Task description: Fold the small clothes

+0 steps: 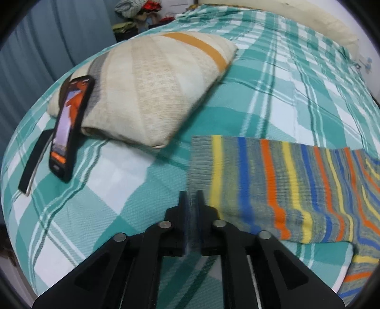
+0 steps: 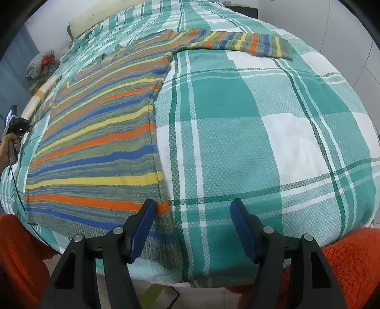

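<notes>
A striped knit sweater (image 2: 95, 133) in grey, orange, yellow and blue lies flat on a green plaid bedspread (image 2: 249, 133). Its right sleeve (image 2: 237, 44) stretches out to the far right. In the left wrist view its other sleeve (image 1: 273, 187) lies across the bed. My left gripper (image 1: 192, 195) is shut on the grey cuff edge of that sleeve. My right gripper (image 2: 192, 209) is open, just above the bed's near edge at the sweater's lower right hem corner, its left finger (image 2: 142, 228) touching the hem.
A beige pillow (image 1: 152, 88) lies on the bed to the left with a phone (image 1: 70, 128) leaning against it and a dark strap (image 1: 35, 164) beside it. Piled clothes (image 1: 137, 14) sit beyond the bed. An orange fleece blanket (image 2: 351, 259) hangs below the bed's front edge.
</notes>
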Demonstrator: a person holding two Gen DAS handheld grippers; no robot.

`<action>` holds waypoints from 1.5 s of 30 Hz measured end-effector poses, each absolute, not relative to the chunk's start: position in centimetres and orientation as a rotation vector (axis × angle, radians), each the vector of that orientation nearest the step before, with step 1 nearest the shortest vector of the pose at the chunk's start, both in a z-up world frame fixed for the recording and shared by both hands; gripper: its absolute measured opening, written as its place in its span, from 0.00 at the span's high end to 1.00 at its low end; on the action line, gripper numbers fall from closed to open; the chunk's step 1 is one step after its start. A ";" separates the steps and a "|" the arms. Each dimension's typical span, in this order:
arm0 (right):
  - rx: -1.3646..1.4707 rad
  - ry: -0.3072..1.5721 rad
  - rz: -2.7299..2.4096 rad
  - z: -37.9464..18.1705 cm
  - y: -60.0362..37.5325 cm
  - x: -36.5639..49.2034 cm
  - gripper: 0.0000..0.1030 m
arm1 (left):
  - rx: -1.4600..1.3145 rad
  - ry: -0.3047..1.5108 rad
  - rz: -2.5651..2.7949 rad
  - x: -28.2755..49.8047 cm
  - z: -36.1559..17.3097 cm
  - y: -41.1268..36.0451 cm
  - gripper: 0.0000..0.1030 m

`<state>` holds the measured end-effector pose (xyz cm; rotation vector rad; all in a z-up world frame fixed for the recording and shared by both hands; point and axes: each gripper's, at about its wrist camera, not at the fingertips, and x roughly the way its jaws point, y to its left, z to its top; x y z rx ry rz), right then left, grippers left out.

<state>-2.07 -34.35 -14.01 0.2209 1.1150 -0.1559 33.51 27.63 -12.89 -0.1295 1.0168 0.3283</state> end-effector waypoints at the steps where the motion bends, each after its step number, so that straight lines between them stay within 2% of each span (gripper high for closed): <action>1: 0.219 1.113 -0.161 -14.0 -34.3 -2.1 0.37 | -0.149 1.017 0.334 33.0 -12.6 27.9 0.67; 2: 0.217 1.108 -0.169 -13.9 -34.4 -2.0 0.37 | -0.176 1.000 0.298 32.4 -12.0 27.8 0.56; 3: 0.215 1.099 -0.179 -13.7 -34.4 -2.0 0.37 | -0.197 0.972 0.200 31.5 -11.4 27.1 0.32; 4: 0.213 1.090 -0.183 -13.5 -34.3 -2.1 0.37 | -0.196 0.942 0.072 30.5 -10.9 26.0 0.15; 6: 0.204 1.069 -0.191 -13.1 -34.2 -2.1 0.37 | -0.092 0.892 -0.213 28.0 -10.3 21.8 0.07; 9: 0.179 1.063 -0.205 -13.1 -33.7 -1.7 0.37 | 0.147 0.939 -0.517 25.5 -12.0 15.8 0.07; 12: 0.151 1.063 -0.224 -13.1 -33.0 -1.3 0.37 | 0.369 0.975 -0.531 24.5 -15.7 12.9 0.00; 13: 0.147 1.061 -0.229 -13.0 -32.9 -1.3 0.37 | 0.396 0.926 -0.530 24.0 -16.3 12.7 0.00; 16: 0.117 1.059 -0.256 -12.9 -32.3 -1.1 0.37 | 0.378 0.865 -0.528 23.2 -16.0 13.1 0.00; 31: 0.006 1.103 -0.358 -13.6 -29.8 0.4 0.37 | 0.350 0.878 -0.543 23.3 -16.3 13.2 0.00; 45: 0.027 1.157 -0.401 -14.7 -30.0 1.5 0.35 | 0.349 0.879 -0.544 23.3 -16.3 13.2 0.00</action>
